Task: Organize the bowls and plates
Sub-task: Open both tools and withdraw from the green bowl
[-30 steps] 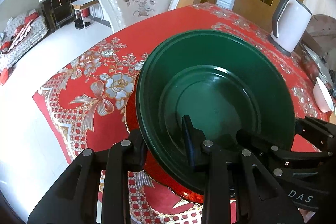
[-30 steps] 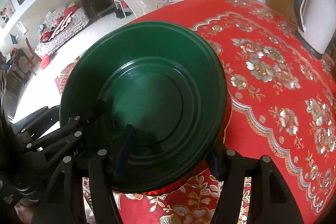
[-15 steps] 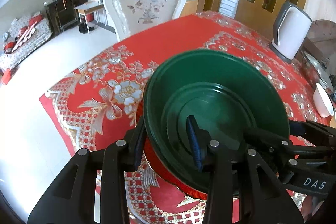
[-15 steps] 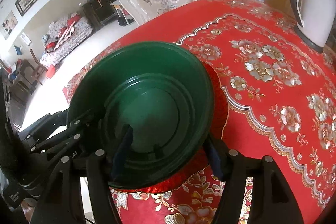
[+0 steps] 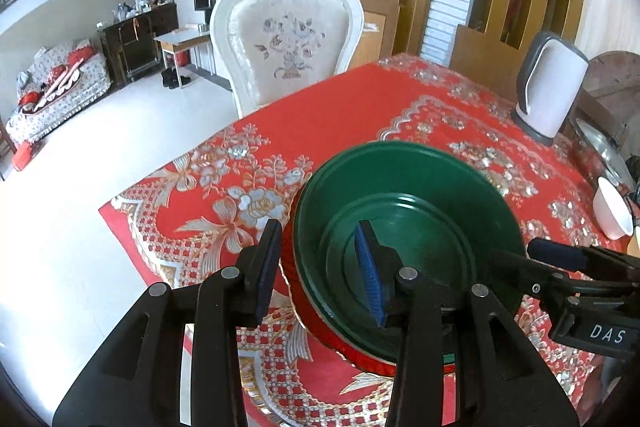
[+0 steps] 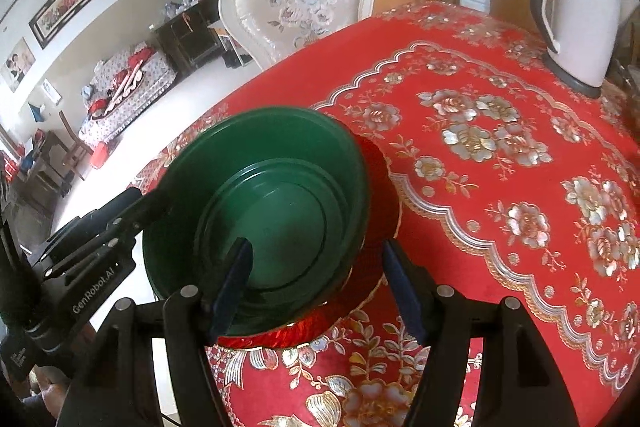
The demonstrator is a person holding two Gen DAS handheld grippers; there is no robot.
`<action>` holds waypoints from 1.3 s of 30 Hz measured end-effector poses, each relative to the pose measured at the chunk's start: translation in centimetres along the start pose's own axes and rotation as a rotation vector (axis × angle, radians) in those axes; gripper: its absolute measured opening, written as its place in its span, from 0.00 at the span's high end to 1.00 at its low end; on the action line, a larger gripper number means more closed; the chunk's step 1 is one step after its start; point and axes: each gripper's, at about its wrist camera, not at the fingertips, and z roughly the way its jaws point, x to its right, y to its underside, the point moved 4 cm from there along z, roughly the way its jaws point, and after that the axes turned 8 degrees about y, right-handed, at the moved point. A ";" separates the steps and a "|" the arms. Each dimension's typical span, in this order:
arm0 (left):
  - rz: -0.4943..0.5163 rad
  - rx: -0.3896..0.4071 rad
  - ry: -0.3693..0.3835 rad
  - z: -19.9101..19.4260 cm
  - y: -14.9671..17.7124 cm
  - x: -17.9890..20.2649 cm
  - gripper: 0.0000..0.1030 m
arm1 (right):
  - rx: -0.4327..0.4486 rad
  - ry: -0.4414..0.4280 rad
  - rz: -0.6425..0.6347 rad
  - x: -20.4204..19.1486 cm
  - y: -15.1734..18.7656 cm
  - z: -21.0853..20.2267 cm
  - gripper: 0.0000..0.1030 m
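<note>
Both the left gripper (image 5: 320, 267) and the right gripper (image 6: 320, 283) stand with jaws apart, each straddling the near rim of the green bowl (image 6: 264, 211), which sits directly ahead on a red plate (image 6: 380, 187) on the bench (image 6: 500, 147).

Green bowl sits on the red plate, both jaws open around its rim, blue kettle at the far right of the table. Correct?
Not quite: the kettle is white with a grey handle, not blue, as the left wrist view shows. The rest holds: the green bowl sits on the red plate, with both sets of jaws open around its rim.
</note>
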 end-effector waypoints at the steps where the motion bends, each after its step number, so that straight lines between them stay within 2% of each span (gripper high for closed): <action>1: 0.002 0.003 0.007 -0.2 -0.1 0.3 0.63 | 0.004 -0.001 0.002 0.1 0.0 -0.2 0.35; 7: 0.043 0.030 0.038 -0.9 -0.9 3.0 0.63 | 0.031 0.009 0.018 1.3 0.1 -1.6 0.35; 15: 0.123 0.041 0.112 -1.3 -1.5 8.6 0.63 | 0.072 0.043 0.088 5.0 0.4 -3.8 0.35; 21: 0.169 0.021 0.176 -0.9 -1.3 12.9 0.63 | 0.087 0.081 0.123 7.7 1.3 -5.5 0.35; 39: 0.336 0.021 0.343 -1.3 -1.7 26.5 0.63 | 0.144 0.228 0.304 18.8 4.7 -11.8 0.34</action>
